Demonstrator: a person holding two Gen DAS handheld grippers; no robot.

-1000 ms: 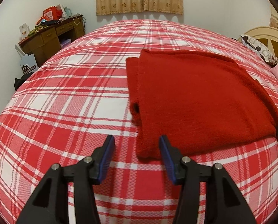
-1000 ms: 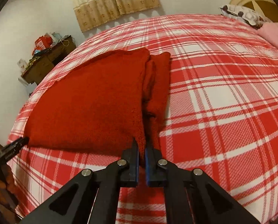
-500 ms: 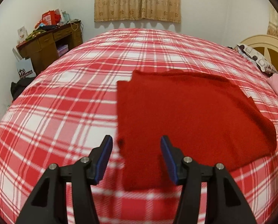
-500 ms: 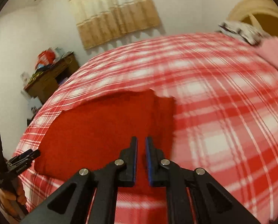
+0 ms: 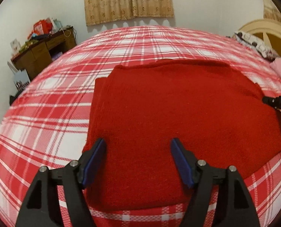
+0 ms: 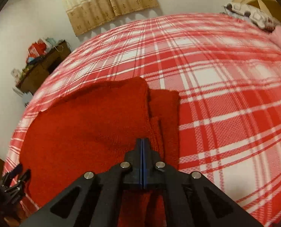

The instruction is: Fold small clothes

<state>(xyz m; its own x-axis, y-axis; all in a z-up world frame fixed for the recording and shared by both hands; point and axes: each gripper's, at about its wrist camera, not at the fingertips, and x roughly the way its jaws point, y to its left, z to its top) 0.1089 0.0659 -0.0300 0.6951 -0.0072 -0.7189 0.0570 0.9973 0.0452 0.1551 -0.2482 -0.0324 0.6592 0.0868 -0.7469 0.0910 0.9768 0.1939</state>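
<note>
The red knitted garment (image 5: 178,117) lay spread on the red-and-white plaid bedspread (image 5: 46,117), partly folded, with narrower layers showing along its edges. The left gripper (image 5: 138,157) hovered with its blue-padded fingers (image 5: 95,158) spread wide, the garment's near left edge lying beneath and ahead of them, nothing yet between them. The right gripper (image 6: 142,151) was pressed fully closed over the garment's near right side; whether any cloth was pinched between its pads could not be told from the view.

The step in hand seemed to be taking the near edge for the next fold. To do it well, the left gripper would likely need to lower so one finger slid under all layers at the corner before closing. Both corners should then be lifted level, keeping the tucked side strips from slipping out.
</note>
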